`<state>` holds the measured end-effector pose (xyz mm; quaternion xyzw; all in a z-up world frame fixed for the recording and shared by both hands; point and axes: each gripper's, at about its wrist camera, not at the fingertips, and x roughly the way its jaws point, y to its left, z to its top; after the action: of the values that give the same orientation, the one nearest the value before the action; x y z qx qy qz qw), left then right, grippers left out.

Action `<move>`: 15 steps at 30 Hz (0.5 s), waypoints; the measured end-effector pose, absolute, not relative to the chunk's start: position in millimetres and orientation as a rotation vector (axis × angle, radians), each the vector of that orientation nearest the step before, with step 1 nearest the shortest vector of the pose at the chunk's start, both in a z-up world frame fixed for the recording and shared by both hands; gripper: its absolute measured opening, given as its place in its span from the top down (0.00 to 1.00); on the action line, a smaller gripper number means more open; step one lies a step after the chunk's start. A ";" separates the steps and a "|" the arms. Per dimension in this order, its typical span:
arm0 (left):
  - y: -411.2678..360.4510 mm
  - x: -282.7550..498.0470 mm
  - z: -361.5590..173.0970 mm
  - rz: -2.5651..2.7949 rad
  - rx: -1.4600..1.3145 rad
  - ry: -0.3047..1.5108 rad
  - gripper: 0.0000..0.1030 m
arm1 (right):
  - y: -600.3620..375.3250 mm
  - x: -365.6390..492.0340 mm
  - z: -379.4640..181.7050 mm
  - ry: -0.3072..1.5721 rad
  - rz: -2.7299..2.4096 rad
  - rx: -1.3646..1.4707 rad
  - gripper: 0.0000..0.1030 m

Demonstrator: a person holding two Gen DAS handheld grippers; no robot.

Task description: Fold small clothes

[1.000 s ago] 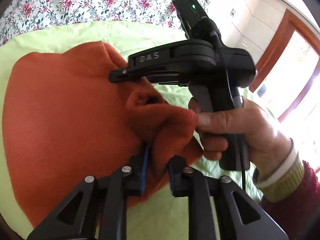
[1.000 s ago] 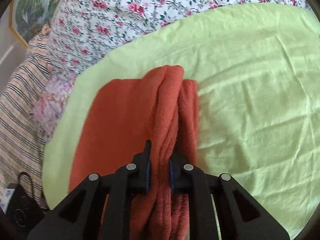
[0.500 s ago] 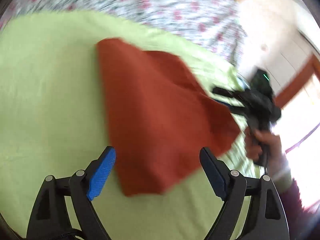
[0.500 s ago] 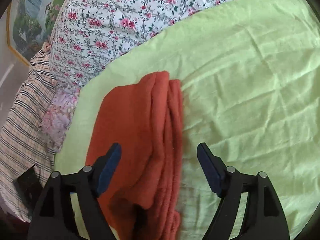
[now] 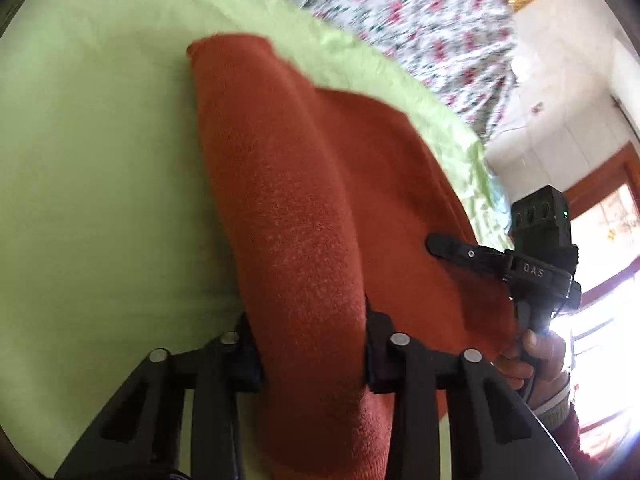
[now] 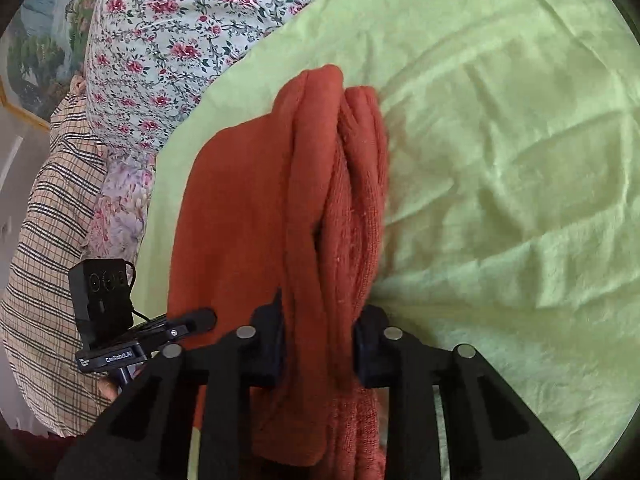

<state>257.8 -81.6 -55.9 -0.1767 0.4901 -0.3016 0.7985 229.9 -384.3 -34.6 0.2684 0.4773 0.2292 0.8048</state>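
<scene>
The rust-orange garment [image 6: 256, 216] lies bunched on the green sheet [image 6: 500, 160]. The left tool [image 5: 312, 344] pinches a thick roll of it; the right tool [image 6: 318, 344] pinches its folded layers. A floral bedspread [image 6: 160, 40] lies toward 11 o'clock, a plaid cloth [image 6: 44, 240] at 9.

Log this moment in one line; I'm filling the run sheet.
step: folding | left tongs: shut on orange cloth | right tongs: shut on orange cloth | surface: green sheet
</scene>
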 end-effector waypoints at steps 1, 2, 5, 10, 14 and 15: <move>-74.6 250.0 -49.1 -0.648 -0.375 1.037 0.68 | -379.1 224.5 -27.9 1.001 0.509 0.580 0.77; -65.9 241.1 -40.1 -0.646 -0.370 1.018 0.69 | -374.5 220.7 -23.8 0.988 0.526 0.584 0.77; -30.2 206.7 -12.9 -0.626 -0.344 0.965 0.69 | -345.5 204.0 -11.8 0.958 0.605 0.583 0.78; 40.6 149.8 8.4 -0.557 -0.303 0.929 0.69 | -279.0 178.1 -14.1 0.938 0.761 0.616 0.78; 81.2 126.7 -13.3 -0.501 -0.301 0.972 0.68 | -232.0 167.1 -37.0 0.981 0.835 0.637 0.78; 90.4 124.8 -30.1 -0.487 -0.315 1.005 0.67 | -221.5 167.1 -47.1 1.014 0.844 0.640 0.78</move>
<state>124.8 90.4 -30.1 -0.1489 0.4748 -0.2301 0.8363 167.1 -221.5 -47.1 0.2920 0.4627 0.3851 0.7432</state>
